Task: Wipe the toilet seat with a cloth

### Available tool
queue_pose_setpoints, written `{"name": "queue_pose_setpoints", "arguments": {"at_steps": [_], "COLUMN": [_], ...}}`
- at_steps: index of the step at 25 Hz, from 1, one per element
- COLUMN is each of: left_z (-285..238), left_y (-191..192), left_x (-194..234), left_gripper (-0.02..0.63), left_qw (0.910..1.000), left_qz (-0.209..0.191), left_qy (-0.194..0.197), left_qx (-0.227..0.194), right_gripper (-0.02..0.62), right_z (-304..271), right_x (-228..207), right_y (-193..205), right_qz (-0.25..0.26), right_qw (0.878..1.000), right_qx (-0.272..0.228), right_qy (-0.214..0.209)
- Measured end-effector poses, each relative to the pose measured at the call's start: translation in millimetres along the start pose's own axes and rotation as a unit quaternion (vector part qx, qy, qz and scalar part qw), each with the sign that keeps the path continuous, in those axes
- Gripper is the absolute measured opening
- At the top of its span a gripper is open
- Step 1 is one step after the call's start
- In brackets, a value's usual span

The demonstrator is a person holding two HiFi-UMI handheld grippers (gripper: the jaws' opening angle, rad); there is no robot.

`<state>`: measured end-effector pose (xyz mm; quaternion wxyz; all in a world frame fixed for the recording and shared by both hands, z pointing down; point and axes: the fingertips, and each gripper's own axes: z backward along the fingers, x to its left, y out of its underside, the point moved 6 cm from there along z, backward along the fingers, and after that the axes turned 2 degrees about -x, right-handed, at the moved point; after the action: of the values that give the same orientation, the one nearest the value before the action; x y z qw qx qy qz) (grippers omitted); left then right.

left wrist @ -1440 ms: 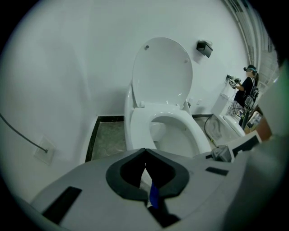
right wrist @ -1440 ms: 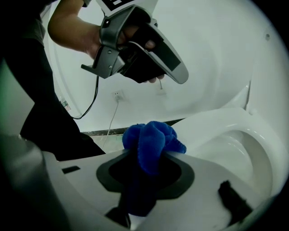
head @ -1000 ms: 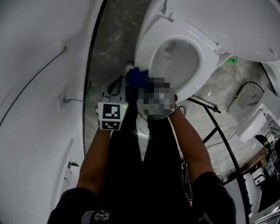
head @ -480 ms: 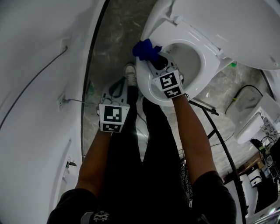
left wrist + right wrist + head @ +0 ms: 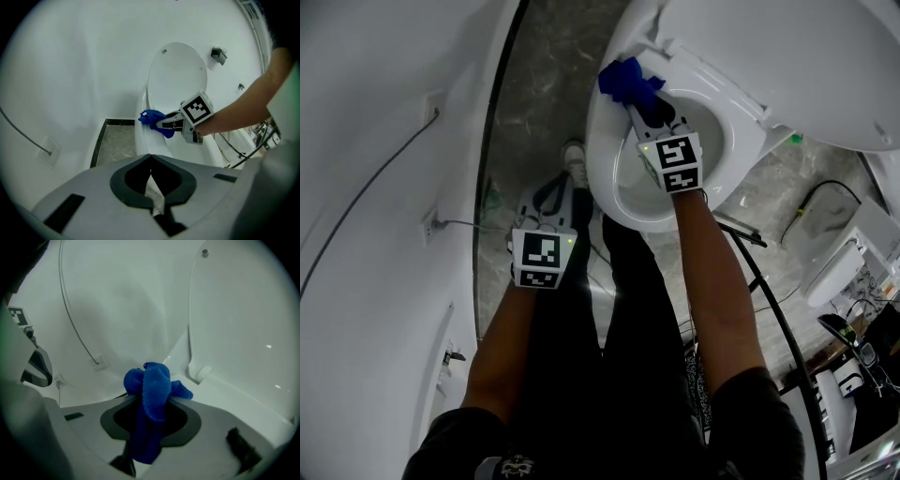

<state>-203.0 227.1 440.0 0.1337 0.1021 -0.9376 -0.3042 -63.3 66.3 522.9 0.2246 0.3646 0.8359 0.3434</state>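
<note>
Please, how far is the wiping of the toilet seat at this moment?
Done: the right tongs are shut on the blue cloth. In hand: the cloth is at the back rim of the toilet seat. Left: the rest of the seat; no wiped part can be told apart. The left tongs hang shut and empty.

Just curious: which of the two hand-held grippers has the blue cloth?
The right hand-held gripper, at the toilet seat, jaws clamped on the blue cloth; the left hand-held gripper, shut, holds no cloth.

Marbled grey floor point(image 5: 546, 84), wall socket point(image 5: 430, 226), black cable point(image 5: 783, 319)
</note>
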Motion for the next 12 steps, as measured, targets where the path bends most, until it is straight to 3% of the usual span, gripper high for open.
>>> {"name": "queue_pose_setpoints", "arguments": {"at_steps": [7,12], "left_z": [-8,-8], "left_y": [-6,-9], "left_x": [2,-12], "left_gripper": [0.009,0.01], "left_qw": [1.0,0.9997], "left_qz": [-0.007,-0.023], "left_qy": [0.002,0.002], "left_qx": [-0.001,0.001], "right_gripper": [0.112,0.112], "right_z": [2,18], "right_x": [-32,-54], "right_y": [-6,-11], "right_qz": [-0.016,-0.034], "right_qw": [0.999,0.994], "right_qx": [-0.019,-0.023], "right_qy": [0.047,0.106]}}
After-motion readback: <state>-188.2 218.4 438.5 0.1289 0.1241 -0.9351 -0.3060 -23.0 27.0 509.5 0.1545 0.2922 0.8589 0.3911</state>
